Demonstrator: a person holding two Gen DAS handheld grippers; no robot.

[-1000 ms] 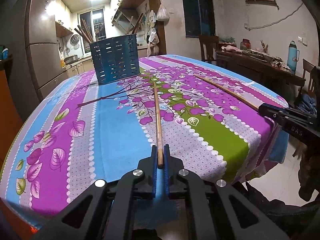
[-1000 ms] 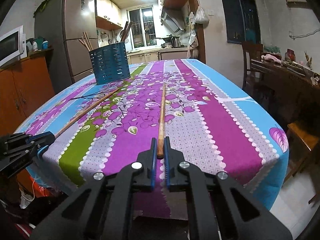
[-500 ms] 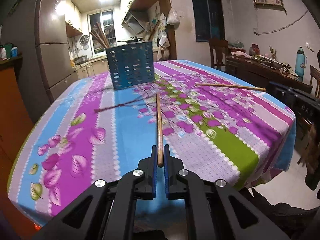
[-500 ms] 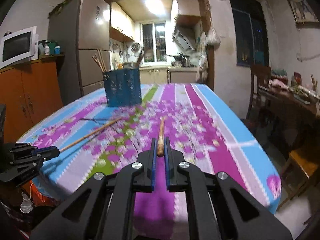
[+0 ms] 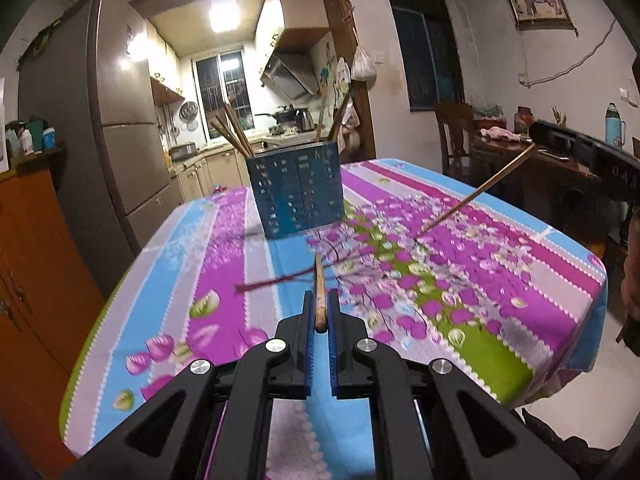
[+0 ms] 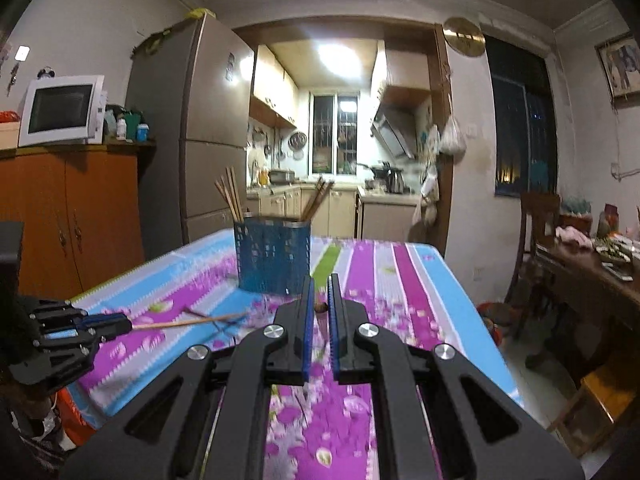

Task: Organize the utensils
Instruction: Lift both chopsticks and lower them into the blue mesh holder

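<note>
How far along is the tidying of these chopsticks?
Partly done: several chopsticks already stand in the blue holder on the table. In hand: the left gripper is shut on one chopstick, and the right gripper is shut on another, both raised off the cloth. Left to do: drop these two into the holder. No other loose chopsticks show on the table.

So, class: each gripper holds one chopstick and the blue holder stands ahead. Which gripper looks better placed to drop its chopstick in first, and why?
Probably the left gripper. Its chopstick points straight at the holder, which looks nearer in its view. The right gripper's chopstick slants down at the cloth beside the holder.
</note>
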